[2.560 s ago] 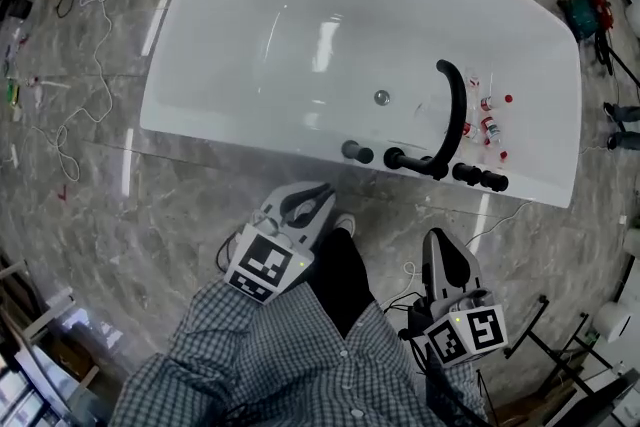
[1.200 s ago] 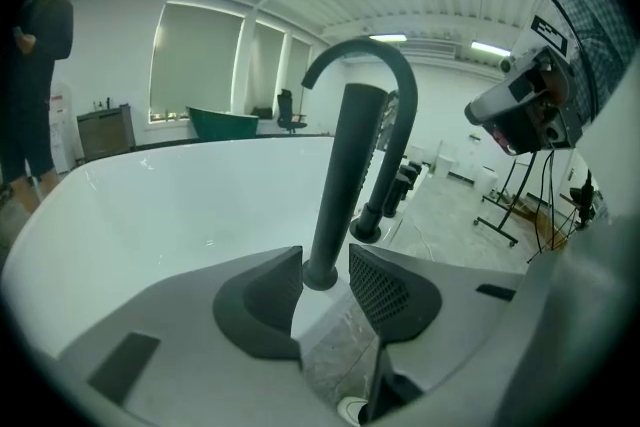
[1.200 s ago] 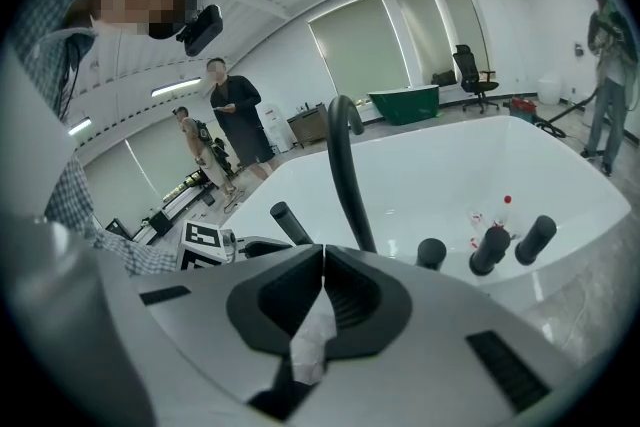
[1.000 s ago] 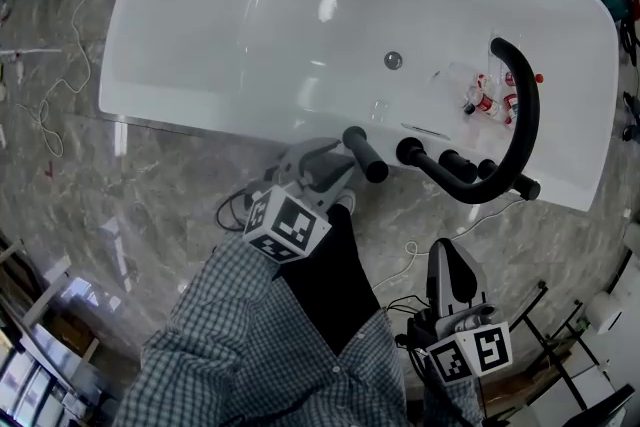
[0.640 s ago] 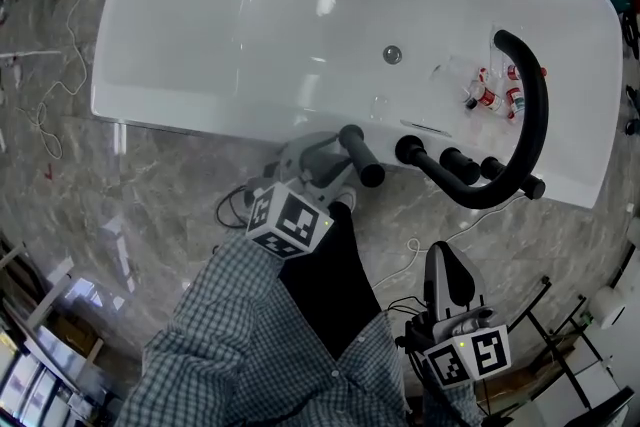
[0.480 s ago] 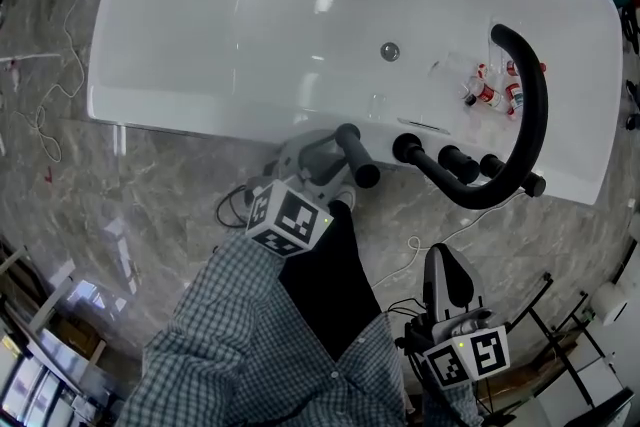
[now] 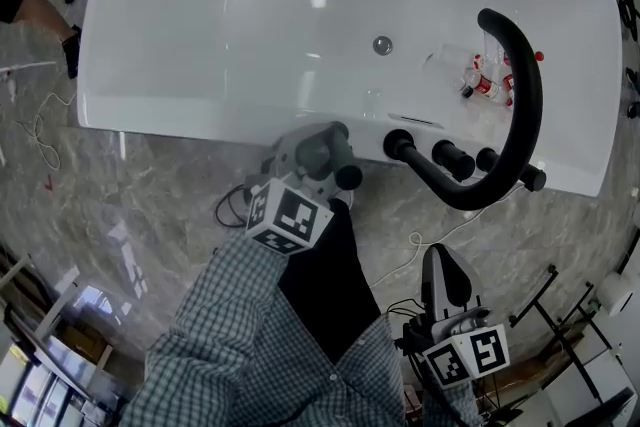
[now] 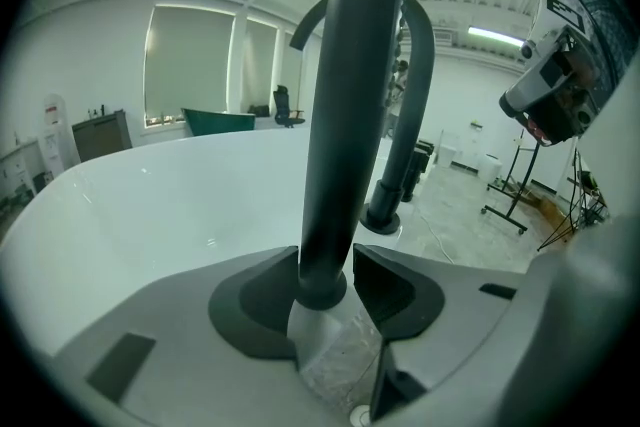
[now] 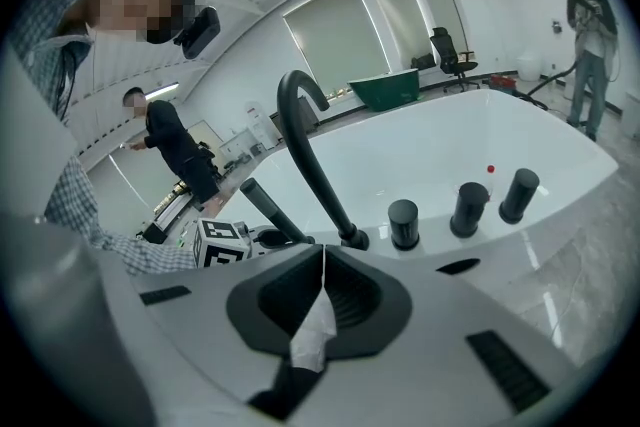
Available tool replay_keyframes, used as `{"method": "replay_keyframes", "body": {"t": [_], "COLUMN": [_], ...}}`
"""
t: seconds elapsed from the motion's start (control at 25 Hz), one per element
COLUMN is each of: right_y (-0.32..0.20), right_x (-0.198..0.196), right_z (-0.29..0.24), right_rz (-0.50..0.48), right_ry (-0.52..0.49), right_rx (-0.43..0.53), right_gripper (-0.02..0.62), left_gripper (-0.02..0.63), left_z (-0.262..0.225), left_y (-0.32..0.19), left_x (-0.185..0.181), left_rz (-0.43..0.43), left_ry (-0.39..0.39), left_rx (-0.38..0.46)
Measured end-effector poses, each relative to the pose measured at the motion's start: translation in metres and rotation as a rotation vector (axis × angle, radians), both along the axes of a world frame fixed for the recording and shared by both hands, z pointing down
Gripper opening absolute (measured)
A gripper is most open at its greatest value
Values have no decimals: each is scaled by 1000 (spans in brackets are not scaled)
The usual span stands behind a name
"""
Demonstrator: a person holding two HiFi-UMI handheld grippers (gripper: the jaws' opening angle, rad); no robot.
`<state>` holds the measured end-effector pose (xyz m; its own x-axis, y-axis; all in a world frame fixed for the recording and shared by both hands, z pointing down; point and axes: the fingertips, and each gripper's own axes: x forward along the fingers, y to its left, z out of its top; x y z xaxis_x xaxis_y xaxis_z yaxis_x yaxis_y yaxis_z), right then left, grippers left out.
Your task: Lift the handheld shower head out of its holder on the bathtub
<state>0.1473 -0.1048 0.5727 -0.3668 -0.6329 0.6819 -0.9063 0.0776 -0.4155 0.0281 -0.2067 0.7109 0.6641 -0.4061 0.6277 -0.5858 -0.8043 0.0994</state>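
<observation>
Left gripper view shows me the black shower head (image 8: 345, 95) standing up between my left gripper's (image 8: 326, 277) wide-open jaws, not squeezed, on the white bathtub (image 8: 150, 205) rim, the curved tap (image 8: 422, 65) just behind, while my right gripper (image 9: 320, 287) is closed and empty.

Grey-and-white checked shirt (image 7: 240, 345) on the person, a black garment (image 7: 325, 290) down the front. The left gripper (image 7: 318, 150) and right gripper (image 7: 446, 260) are pale grey moulded shells with dark jaw linings. Black-and-white squares mark the left marker cube (image 7: 290, 215) and right marker cube (image 7: 470, 352).
</observation>
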Motion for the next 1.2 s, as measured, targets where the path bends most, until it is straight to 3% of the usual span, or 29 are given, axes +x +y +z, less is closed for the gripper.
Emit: {"method": "replay_keyframes", "body": {"t": [0.52,1.2], "right_y": [3,3], "right_x": [4,6], "right_z": [2,-13], "right_rz": [3,-5], "right_ry": [-21,-32], "right_rx": [-7,24], "right_gripper": [18,18], "left_gripper": [143,140], "left_z": [-2,-25], "left_y": [-16,-18], "left_x": [8,0], "left_rz": [-75,-168], "left_ry": [13,45], "left_rx": [37,18]}}
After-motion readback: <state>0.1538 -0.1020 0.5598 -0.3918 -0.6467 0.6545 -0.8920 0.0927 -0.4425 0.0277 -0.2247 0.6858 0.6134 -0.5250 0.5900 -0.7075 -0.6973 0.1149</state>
